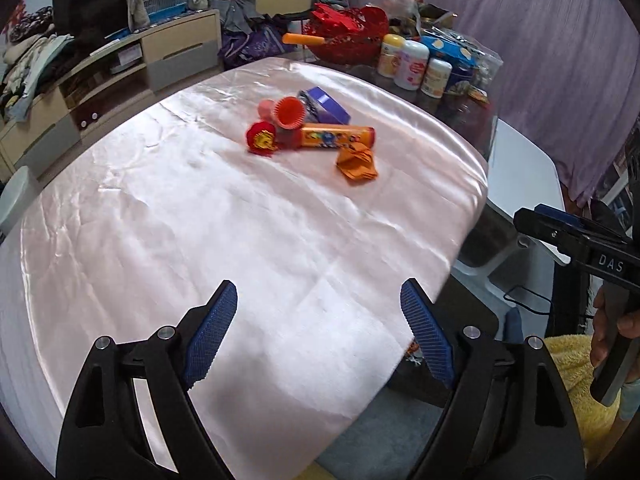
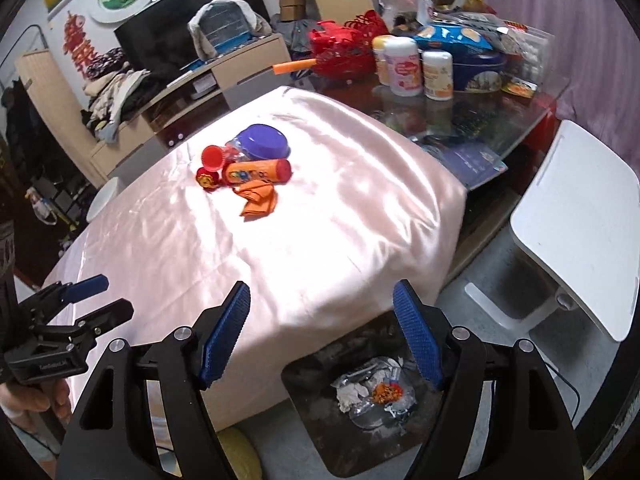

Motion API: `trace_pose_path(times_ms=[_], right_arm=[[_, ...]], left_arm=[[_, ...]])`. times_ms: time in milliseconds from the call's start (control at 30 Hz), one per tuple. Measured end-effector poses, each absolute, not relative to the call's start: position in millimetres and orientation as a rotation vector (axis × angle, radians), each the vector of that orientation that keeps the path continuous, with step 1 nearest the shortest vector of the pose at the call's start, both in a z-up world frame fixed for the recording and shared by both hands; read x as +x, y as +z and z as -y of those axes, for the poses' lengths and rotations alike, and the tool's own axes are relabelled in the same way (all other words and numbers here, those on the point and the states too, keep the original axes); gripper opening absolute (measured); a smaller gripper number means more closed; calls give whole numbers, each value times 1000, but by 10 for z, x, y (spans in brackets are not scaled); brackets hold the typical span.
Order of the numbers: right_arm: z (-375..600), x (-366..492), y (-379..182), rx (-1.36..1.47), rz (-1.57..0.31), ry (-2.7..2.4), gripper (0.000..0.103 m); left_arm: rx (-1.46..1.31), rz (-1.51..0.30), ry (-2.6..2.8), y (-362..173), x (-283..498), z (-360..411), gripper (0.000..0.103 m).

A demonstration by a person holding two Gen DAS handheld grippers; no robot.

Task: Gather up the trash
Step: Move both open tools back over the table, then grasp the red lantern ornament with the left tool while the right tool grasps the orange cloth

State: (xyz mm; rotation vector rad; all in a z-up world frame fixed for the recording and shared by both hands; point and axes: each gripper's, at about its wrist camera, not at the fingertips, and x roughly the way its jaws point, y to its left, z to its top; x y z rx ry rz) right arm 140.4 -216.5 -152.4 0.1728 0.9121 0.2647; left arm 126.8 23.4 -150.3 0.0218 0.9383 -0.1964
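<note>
A small heap of trash lies on the pink satin cloth (image 1: pixel 200 220): an orange candy tube (image 1: pixel 336 138), a red paper cup liner (image 1: pixel 290 112), a purple-lidded jar (image 1: pixel 326 106), a crumpled orange wrapper (image 1: pixel 357 164) and a red round wrapper (image 1: pixel 262 140). The same tube (image 2: pixel 256 172) shows in the right wrist view. My left gripper (image 1: pixel 320 320) hovers open over the cloth's near part, well short of the heap, with nothing between its fingers. My right gripper (image 2: pixel 322 328) is open and empty above the cloth's corner and a dark bin (image 2: pixel 320 440) holding crumpled trash (image 2: pixel 372 396).
Bottles (image 2: pixel 404 68), a blue tin and a red basket (image 2: pixel 344 52) crowd the glass table behind the cloth. A white folding table (image 2: pixel 580 220) stands to the right of the bin. A low TV cabinet (image 1: pixel 120 64) runs along the left. Each gripper sees the other: right (image 1: pixel 532 216), left (image 2: pixel 116 294).
</note>
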Motion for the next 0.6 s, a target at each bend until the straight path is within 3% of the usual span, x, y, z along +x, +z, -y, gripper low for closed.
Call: trace_pose_path(times_ms=[100,600], right_arm=[[1882,1568,-1512,136,-910,313,75],[1136,2460,-1985,77,-962,405,65]], left_arm=[[24,-921,-149,-1476,1453,-386,83],[-10,-940,-82,-1698,2517,-742,82]])
